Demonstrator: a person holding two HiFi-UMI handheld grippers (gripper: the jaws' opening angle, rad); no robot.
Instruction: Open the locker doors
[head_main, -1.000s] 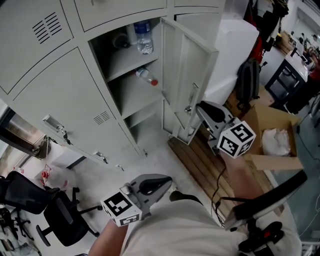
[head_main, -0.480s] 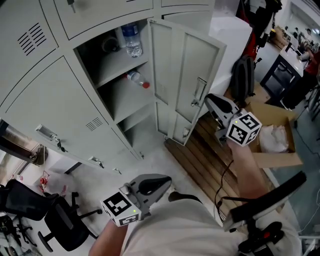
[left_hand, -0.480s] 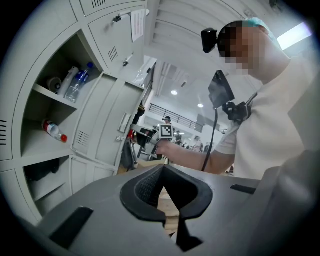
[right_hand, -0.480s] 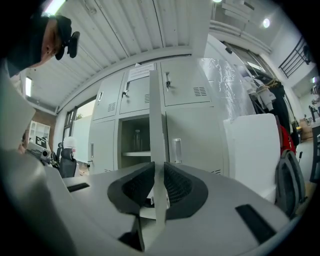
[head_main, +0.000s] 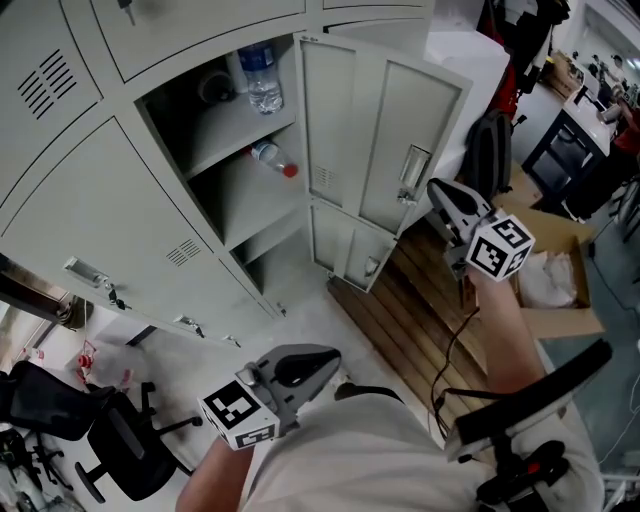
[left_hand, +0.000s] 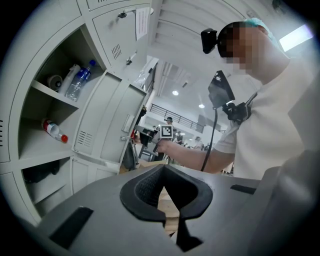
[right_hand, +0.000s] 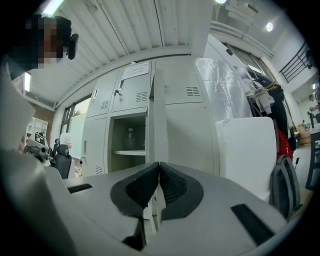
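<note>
A grey locker bank fills the head view. One tall door (head_main: 345, 110) stands swung open, its handle (head_main: 412, 172) on the outer face. My right gripper (head_main: 438, 190) hovers just right of that handle. Its jaws are closing down to shut, with the pads meeting and nothing between them (right_hand: 159, 164). The door's edge (right_hand: 159, 115) rises straight ahead of it. Inside, an upright water bottle (head_main: 262, 80) is on the top shelf and a red-capped bottle (head_main: 272, 158) lies below. My left gripper (head_main: 325, 362) hangs low near my body, shut and empty (left_hand: 163, 167). The neighbouring door (head_main: 110, 210) is shut.
A wooden pallet strip (head_main: 400, 320) lies at the locker's foot. A black backpack (head_main: 492, 150) and a cardboard box (head_main: 550, 270) sit to the right. A black office chair (head_main: 120, 450) is at lower left, and a black bar (head_main: 530, 400) crosses at lower right.
The locker door has swung further open. My right gripper has moved up and right, away from the handle, and its jaws have come together. The left gripper has hardly moved.
</note>
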